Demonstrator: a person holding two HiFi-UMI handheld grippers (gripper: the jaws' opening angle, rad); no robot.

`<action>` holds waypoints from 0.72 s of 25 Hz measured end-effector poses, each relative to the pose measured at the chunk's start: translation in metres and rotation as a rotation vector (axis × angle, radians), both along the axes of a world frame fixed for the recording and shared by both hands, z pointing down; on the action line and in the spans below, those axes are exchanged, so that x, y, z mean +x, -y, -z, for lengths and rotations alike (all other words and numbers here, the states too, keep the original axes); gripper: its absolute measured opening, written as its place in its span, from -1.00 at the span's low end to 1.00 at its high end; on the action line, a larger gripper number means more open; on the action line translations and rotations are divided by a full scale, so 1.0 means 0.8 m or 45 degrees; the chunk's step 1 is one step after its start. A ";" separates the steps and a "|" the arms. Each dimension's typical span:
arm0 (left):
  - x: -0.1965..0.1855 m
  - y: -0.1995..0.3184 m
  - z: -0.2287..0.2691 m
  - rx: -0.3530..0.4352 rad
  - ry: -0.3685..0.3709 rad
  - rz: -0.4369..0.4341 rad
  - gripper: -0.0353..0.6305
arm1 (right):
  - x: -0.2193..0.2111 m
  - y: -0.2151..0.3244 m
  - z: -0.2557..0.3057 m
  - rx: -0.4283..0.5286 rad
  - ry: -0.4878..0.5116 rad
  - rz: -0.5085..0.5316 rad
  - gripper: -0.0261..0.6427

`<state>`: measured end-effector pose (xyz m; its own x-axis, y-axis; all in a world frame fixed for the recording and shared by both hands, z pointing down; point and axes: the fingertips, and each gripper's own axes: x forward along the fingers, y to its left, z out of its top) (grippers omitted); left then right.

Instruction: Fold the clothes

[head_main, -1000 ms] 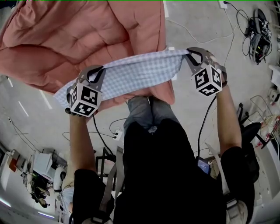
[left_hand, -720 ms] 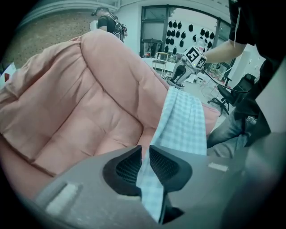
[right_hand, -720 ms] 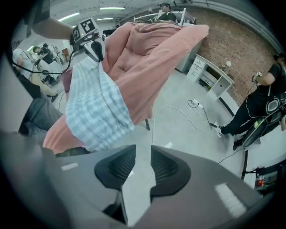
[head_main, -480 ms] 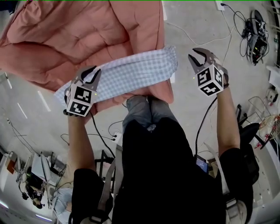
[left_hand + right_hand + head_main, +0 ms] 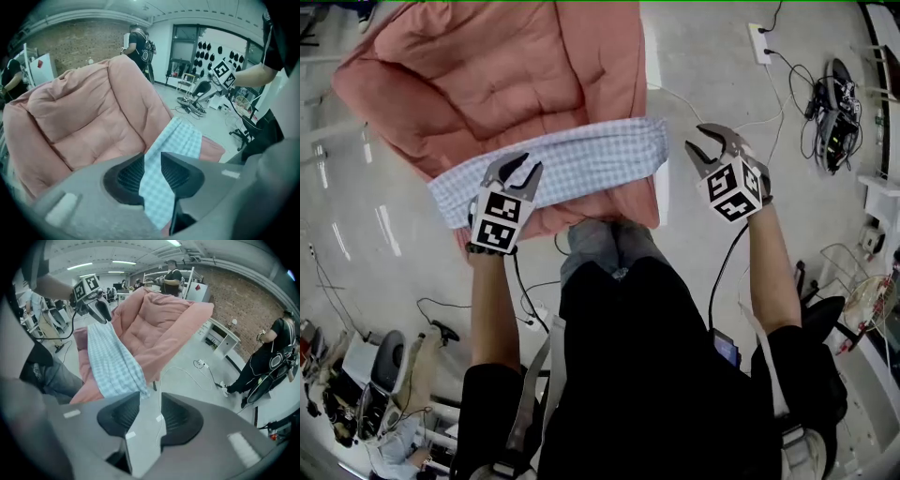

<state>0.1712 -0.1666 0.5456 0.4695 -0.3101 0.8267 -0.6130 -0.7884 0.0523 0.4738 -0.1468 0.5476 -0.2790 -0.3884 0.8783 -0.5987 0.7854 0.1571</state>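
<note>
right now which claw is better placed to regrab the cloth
Left. Both claws have just been opening, gripping nothing; the left claw hangs over the checked cloth, the right claw past its end.

This is a big open lab or workshop, with a bare pale floor [image 5: 712, 66] strewn with cables [image 5: 825, 103] and a power strip [image 5: 760, 44], and a brick wall [image 5: 243, 291] on the far side. Strip lights [image 5: 89, 266] run overhead. An office chair [image 5: 821, 317] stands near, and another person [image 5: 267, 357] stands by a white cabinet [image 5: 221, 339].
</note>
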 end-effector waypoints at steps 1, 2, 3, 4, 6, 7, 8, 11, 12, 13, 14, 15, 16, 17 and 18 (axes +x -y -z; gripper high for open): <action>0.007 -0.004 0.012 0.012 -0.010 0.032 -0.54 | -0.004 -0.002 0.014 0.016 0.013 0.009 -0.49; 0.012 -0.007 0.024 0.024 -0.018 0.067 -0.54 | -0.008 -0.002 0.028 0.035 0.030 0.018 -0.49; 0.017 -0.008 0.036 0.035 -0.027 0.106 -0.54 | -0.013 0.000 0.042 0.053 0.051 0.025 -0.49; 0.019 -0.010 0.049 0.043 -0.038 0.143 -0.54 | -0.018 0.003 0.056 0.072 0.074 0.029 -0.49; 0.021 -0.017 0.071 0.038 -0.067 0.203 -0.55 | -0.030 0.009 0.082 0.106 0.117 0.040 -0.49; 0.019 -0.025 0.079 0.024 -0.087 0.228 -0.55 | -0.037 0.009 0.093 0.118 0.130 0.052 -0.49; 0.015 -0.035 0.086 0.008 -0.111 0.255 -0.55 | -0.044 0.007 0.102 0.125 0.135 0.070 -0.49; -0.011 -0.067 0.103 -0.010 -0.184 0.364 -0.55 | -0.074 -0.008 0.120 0.127 0.136 0.135 -0.49; -0.021 -0.075 0.111 -0.007 -0.201 0.399 -0.55 | -0.086 -0.011 0.127 0.126 0.142 0.152 -0.48; -0.030 -0.083 0.119 -0.002 -0.213 0.426 -0.55 | -0.099 -0.015 0.135 0.123 0.153 0.167 -0.49; -0.037 -0.089 0.128 0.007 -0.225 0.450 -0.55 | -0.112 -0.018 0.144 0.120 0.170 0.180 -0.48; -0.043 -0.091 0.136 0.022 -0.240 0.472 -0.55 | -0.127 -0.019 0.153 0.121 0.190 0.193 -0.49; -0.049 -0.089 0.145 0.043 -0.257 0.491 -0.55 | -0.142 -0.017 0.162 0.126 0.208 0.208 -0.49; -0.053 -0.084 0.153 0.069 -0.274 0.506 -0.56 | -0.158 -0.013 0.170 0.135 0.223 0.224 -0.49; -0.056 -0.078 0.160 0.094 -0.295 0.518 -0.55 | -0.172 -0.009 0.179 0.146 0.234 0.241 -0.49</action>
<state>0.1264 -0.1043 0.4173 0.4670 -0.5610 0.6835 -0.8517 -0.4932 0.1770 0.3358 -0.1399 0.4046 -0.5062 -0.4079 0.7598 -0.4697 0.8693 0.1538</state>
